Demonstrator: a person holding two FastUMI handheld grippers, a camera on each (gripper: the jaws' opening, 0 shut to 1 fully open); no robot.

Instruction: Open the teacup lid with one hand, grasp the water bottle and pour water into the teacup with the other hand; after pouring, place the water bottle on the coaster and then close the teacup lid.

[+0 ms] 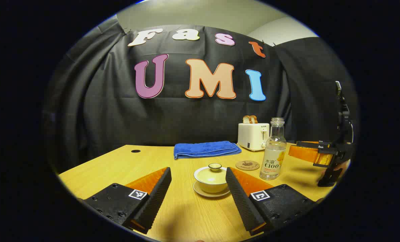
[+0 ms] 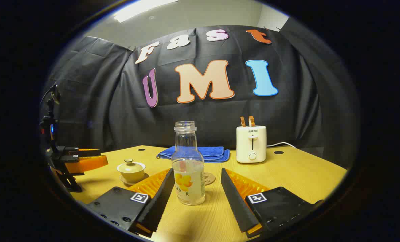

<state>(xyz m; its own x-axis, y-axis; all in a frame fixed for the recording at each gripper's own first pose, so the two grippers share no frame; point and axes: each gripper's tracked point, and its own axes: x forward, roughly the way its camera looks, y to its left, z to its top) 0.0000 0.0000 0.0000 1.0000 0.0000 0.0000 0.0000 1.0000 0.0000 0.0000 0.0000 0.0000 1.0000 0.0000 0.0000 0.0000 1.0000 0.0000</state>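
Grippers wait spread and empty on the table [image 1: 95, 164], left gripper [image 1: 198, 179] framing the lidded teacup [image 1: 211, 179], right gripper [image 2: 196, 186] flanking the uncapped water bottle [image 2: 188, 164] beside its coaster [image 1: 247, 165], each seemingly lined up for its own job.

Bare wood table [image 1: 186, 215] lying open before lidded cream teacup [image 1: 211, 178]; clear plastic water bottle [image 2: 188, 168] standing between right gripper [image 2: 196, 191] fingers, crowding round cork coaster [image 1: 247, 165].

In the right gripper view the water bottle [image 2: 188, 168], standing between the gripper's fingers, hides most of the coaster [image 2: 209, 178] behind it and part of the blue towel [image 2: 213, 153].
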